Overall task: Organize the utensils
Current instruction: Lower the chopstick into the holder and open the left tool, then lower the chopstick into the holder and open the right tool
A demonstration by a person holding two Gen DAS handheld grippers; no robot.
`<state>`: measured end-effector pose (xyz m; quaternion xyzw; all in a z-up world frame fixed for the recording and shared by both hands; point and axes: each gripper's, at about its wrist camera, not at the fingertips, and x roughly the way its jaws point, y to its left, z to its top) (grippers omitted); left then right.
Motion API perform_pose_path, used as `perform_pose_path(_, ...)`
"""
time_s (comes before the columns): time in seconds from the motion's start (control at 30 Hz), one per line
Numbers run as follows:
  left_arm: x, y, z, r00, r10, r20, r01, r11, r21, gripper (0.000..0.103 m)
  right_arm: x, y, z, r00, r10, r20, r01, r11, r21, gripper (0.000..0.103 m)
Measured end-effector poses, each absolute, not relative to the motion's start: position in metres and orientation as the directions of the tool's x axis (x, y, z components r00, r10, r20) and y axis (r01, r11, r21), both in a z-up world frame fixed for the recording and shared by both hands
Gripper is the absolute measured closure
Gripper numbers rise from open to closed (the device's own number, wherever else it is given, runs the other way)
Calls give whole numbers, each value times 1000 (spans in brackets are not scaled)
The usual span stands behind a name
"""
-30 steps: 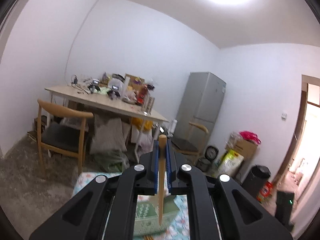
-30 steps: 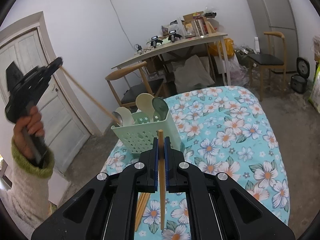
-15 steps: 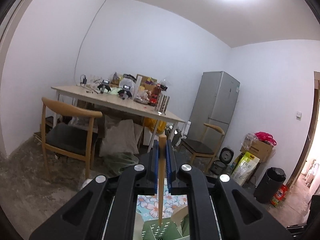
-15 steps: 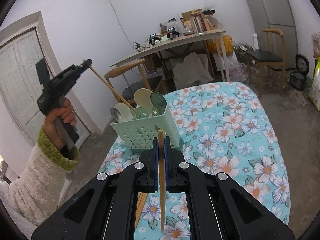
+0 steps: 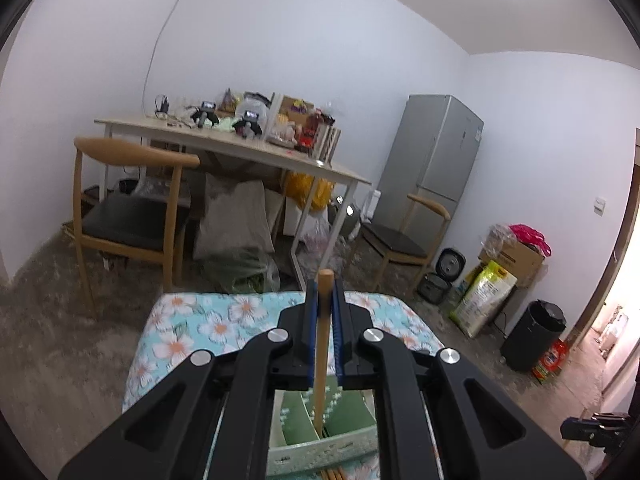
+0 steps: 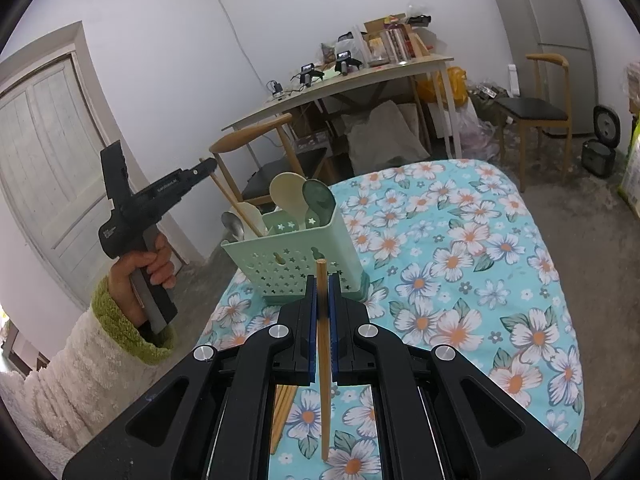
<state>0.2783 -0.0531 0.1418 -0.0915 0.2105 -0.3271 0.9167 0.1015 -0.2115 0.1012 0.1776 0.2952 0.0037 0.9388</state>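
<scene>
Flowered tablecloth (image 6: 460, 240), frame centre: left gripper (image 5: 324, 292) pinching a chopstick (image 5: 321, 344) should release only once its tip sits inside the green caddy (image 6: 296, 264); right gripper (image 6: 322, 280) pinches another chopstick (image 6: 323, 360)

A: The loose chopsticks (image 6: 282, 412) on the cloth run under the right gripper (image 6: 322, 280), their near ends unseen!
B: And the spoon handles sink out of view inside the green caddy (image 6: 296, 264).
A: Items on the far table (image 5: 240, 152) — too small to name.
B: The sleeve (image 6: 80, 364) is cut off by the edge.
</scene>
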Motion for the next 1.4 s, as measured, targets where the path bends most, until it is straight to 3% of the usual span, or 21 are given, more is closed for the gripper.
perform_pose_path(0.2, 271, -47, 144, 684, -657, -317, 568, 752, -333, 68, 104, -207, 106, 829, 109, -549, 89, 943, 321, 99)
perform_pose_path(0.27, 267, -46, 146, 687, -658, -310, 573, 752, -325, 65, 105, -207, 109, 831, 109, -546, 85, 945, 317, 99)
perform_pose_path(0.63, 226, -15, 152, 705, -659, -262, 574, 747, -336, 63, 134, -206, 163, 891, 104, -442, 16, 966, 258, 99)
perform_pose_path(0.97, 171, 22, 101, 686, -629, -365, 527, 776, -346, 63, 200, -189, 231, 954, 133, -269, -85, 979, 184, 99)
perform_pose_path(1.17, 151, 42, 68, 672, -597, -437, 473, 801, -368, 63, 253, -173, 226, 956, 120, -268, -89, 988, 127, 99)
perform_pose_path(1.4, 144, 54, 61, 690, -571, -445, 454, 820, -349, 63, 292, -157, 202, 947, 103, -303, -85, 994, 72, 99)
